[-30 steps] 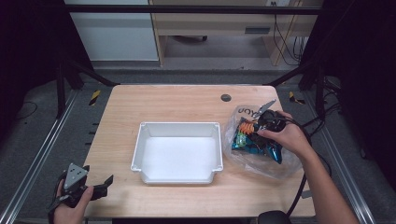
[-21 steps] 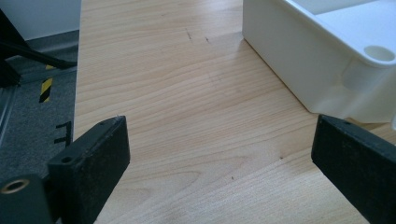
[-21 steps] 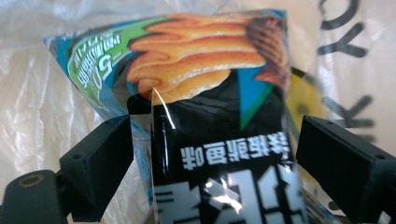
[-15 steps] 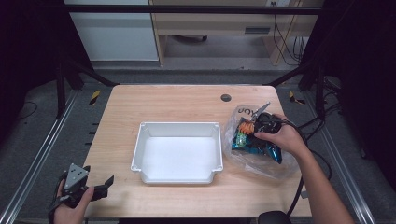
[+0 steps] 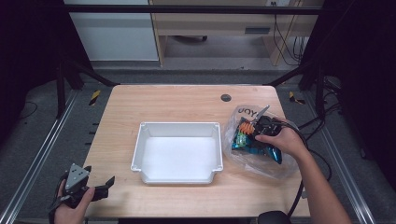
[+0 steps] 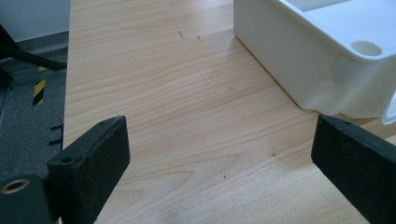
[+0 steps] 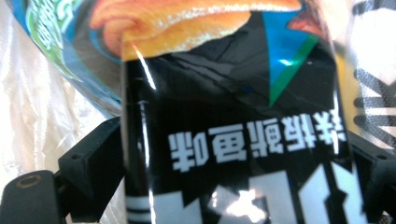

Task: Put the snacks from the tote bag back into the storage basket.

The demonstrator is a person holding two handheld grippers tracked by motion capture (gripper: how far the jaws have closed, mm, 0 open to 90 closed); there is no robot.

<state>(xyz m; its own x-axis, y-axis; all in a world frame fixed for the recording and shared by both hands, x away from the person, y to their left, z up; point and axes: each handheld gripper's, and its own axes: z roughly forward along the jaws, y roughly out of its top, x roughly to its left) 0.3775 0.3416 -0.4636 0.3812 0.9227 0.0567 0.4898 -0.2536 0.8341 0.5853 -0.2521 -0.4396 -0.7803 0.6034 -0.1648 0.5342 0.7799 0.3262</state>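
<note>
A clear plastic bag (image 5: 280, 165) with printed lettering lies on the right of the wooden table and holds colourful snack packs (image 5: 243, 140). My right gripper (image 5: 259, 125) reaches into the bag from the person's right hand. In the right gripper view its jaws stand wide apart on either side of a glossy black snack pack (image 7: 233, 84), so the right gripper (image 7: 233, 158) is open; a blue-green pack (image 7: 51, 51) lies behind. My left gripper (image 5: 100, 186) hovers at the table's near-left corner, and in its own view the left gripper (image 6: 219, 154) is open over bare wood.
A white rectangular tray (image 5: 140, 154) sits in the middle of the table; its corner (image 6: 327, 60) lies just ahead and right of the left gripper. A dark round grommet (image 5: 226, 98) marks the far edge. Cables (image 5: 303, 126) trail off the right side.
The right gripper has shifted slightly left and nearer, further over the snack packs in the bag. The left gripper has stayed almost still.
</note>
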